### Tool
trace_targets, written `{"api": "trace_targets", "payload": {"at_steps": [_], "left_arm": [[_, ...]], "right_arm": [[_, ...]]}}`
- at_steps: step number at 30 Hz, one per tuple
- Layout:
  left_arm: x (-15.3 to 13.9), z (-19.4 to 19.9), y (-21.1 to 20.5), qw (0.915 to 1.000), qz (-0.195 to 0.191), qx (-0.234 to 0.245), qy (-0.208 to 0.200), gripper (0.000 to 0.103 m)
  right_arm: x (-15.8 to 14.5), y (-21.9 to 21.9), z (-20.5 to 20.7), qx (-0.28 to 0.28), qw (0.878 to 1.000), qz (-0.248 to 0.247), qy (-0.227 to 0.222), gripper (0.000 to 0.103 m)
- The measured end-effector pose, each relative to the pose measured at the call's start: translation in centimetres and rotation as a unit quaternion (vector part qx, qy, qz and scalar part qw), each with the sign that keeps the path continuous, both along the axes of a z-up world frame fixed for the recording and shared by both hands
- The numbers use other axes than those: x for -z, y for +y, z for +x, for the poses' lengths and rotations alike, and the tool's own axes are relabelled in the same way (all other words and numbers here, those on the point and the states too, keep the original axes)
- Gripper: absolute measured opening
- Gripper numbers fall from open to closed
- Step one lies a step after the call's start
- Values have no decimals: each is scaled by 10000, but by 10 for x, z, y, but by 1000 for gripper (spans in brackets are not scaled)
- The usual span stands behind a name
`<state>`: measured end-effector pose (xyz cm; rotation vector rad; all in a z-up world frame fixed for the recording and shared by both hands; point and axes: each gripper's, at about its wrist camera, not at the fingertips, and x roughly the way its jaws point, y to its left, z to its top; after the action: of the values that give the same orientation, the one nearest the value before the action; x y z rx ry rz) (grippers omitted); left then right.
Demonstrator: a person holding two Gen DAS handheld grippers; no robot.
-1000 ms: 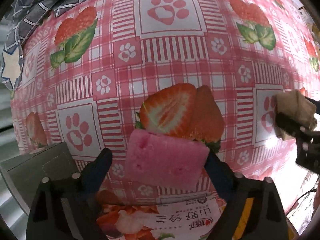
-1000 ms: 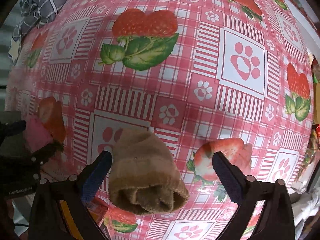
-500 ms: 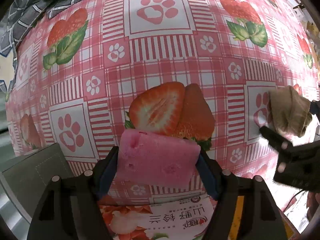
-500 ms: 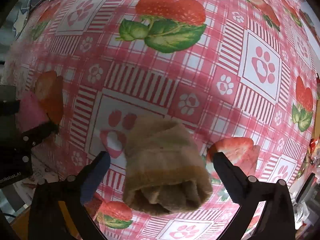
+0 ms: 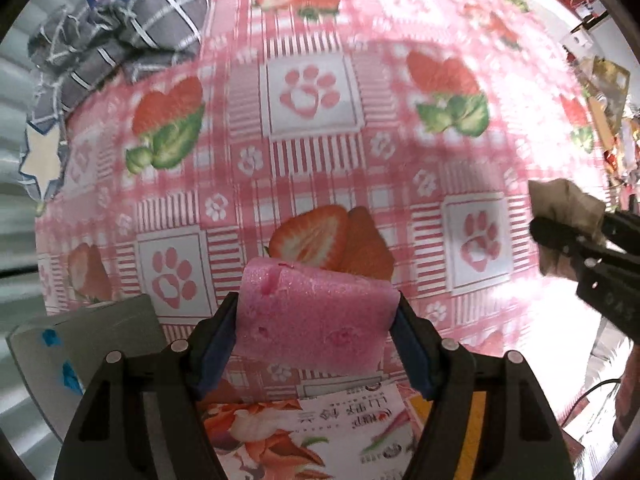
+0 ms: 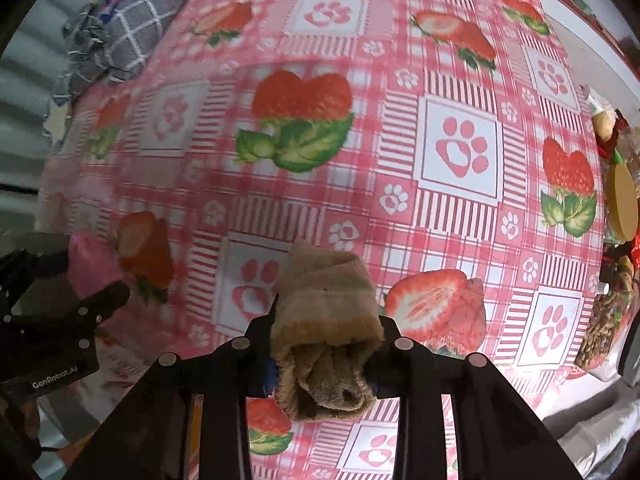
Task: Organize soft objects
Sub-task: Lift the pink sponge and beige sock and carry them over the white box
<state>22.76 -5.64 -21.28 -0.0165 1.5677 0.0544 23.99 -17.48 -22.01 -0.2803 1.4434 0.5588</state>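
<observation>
My left gripper (image 5: 316, 332) is shut on a pink sponge block (image 5: 312, 316), lifted above the strawberry-print tablecloth (image 5: 312, 160). Its blue pads press both ends of the sponge. In the right wrist view my right gripper (image 6: 326, 344) is shut on a rolled tan cloth (image 6: 326, 320), squeezed between the black fingers and raised off the cloth-covered table. The right gripper with the tan cloth (image 5: 568, 208) shows at the right edge of the left wrist view. The left gripper with the pink sponge (image 6: 90, 264) shows at the left of the right wrist view.
A crumpled grey checked cloth (image 5: 120, 32) lies at the table's far left. A grey box (image 5: 80, 344) and a printed packet (image 5: 312, 432) sit under my left gripper. Cluttered items and a round yellow lid (image 6: 620, 200) line the right edge.
The left gripper closed on the pink sponge and rose with it. The right gripper closed from wide open onto the tan cloth and lifted it.
</observation>
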Motion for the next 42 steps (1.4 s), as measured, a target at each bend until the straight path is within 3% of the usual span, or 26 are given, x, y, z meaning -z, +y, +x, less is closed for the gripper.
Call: {"api": "trace_targets", "payload": {"at_steps": [10,21,32,42], "left_arm": [[-49,-21,5,9983,-23,35,-578,75],[-81,-61,10,9952,-117,117,-962,75],[-120,-107,31,9913,-187,20,-1300,75],[-136,-156,69,9885,-199,-266,-1473,75]], "right_arm": [[-47,14,-10,-36,9996,266,-103,34],[-95,-10,-27,156,9986,387,-321,34],[-145,-10,-78,160,9967,500,-613,34],[-167,15,-134,-66,9959,568,-699,34]]}}
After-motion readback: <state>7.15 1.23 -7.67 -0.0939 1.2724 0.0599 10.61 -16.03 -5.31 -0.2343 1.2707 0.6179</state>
